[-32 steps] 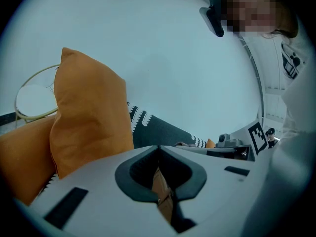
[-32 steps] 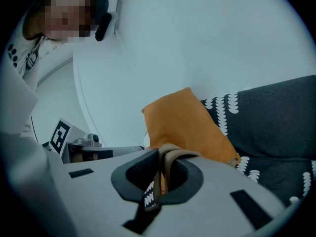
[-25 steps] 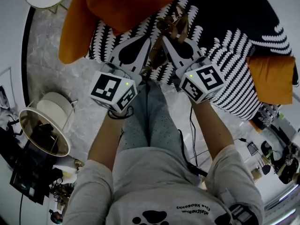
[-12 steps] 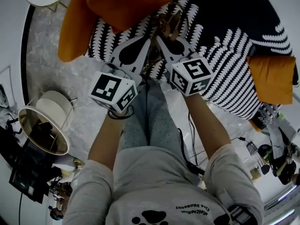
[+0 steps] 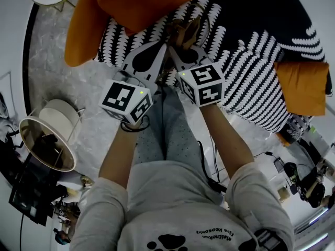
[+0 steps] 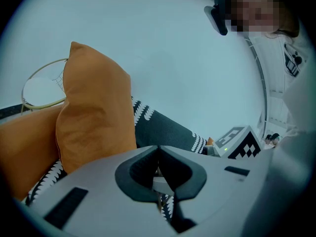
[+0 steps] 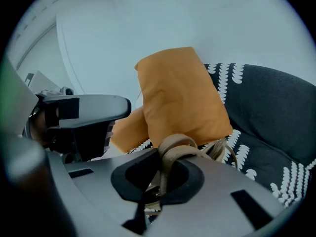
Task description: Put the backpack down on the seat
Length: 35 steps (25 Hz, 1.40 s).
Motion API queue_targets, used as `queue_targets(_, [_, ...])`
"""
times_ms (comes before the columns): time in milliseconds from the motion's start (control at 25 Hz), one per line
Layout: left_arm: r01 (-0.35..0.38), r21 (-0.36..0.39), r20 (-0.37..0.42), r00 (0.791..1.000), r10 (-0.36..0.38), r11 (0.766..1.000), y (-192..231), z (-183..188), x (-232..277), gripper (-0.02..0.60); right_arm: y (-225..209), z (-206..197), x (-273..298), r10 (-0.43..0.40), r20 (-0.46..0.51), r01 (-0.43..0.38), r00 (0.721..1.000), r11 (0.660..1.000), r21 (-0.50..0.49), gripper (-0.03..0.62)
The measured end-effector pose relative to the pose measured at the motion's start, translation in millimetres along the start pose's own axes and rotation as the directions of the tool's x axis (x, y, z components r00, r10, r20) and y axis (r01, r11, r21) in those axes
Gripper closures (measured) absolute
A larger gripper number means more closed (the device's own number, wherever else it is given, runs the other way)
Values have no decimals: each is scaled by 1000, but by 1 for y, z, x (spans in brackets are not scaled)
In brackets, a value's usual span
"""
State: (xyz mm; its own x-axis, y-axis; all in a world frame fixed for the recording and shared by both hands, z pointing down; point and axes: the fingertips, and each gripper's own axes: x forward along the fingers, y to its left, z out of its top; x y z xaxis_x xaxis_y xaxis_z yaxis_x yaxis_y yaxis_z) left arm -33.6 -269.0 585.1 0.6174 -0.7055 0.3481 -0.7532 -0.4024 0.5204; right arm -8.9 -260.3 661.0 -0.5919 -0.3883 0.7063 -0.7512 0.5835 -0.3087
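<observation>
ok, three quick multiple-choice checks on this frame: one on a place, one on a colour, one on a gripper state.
1. Where does the orange cushion rest?
A. on the floor
B. on the black-and-white seat
C. on the person's lap

2. What colour is the strap?
A. brown
B. blue
C. white

3. How are the right gripper fingers?
A. wide open, empty
B. shut on the strap
C. shut on the cushion

Answers:
1. B, the cushion's lower edge sits on the patterned seat in the right gripper view.
2. A, the strap loop looks brown against the grey gripper.
3. B, the fingers are pinched together with the strap running between them.
</observation>
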Motion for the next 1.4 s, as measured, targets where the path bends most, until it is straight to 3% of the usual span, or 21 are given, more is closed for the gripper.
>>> queue_targets(360, [4,-8,-14,1000,-5,1000,-4,-6,-4,561,-11,-18,-13,-117,-73,124,990,987,101,548])
queue_targets(480, [6,-6,-17,1000,-6,1000,-9,-5,-4,561,-14,-21,-21,-142,-93,154,985,979,134,458])
queue_targets(760, [12,-5,-28,1000,-12,1000,-18,-2,-5,561,-19,-29,-37,-201,-138,223,970,960,170,373])
queue_targets(1160, [-5,11,-29,1000,5,1000,-29,18,-23,561,-25,-5,-75,-285,-91,297,954,942,160,356])
queue_targets(1400, [12,27,-39,999,-11,1000,-49,32,-35,561,-17,16,-99,-290,-65,296,955,943,152,355])
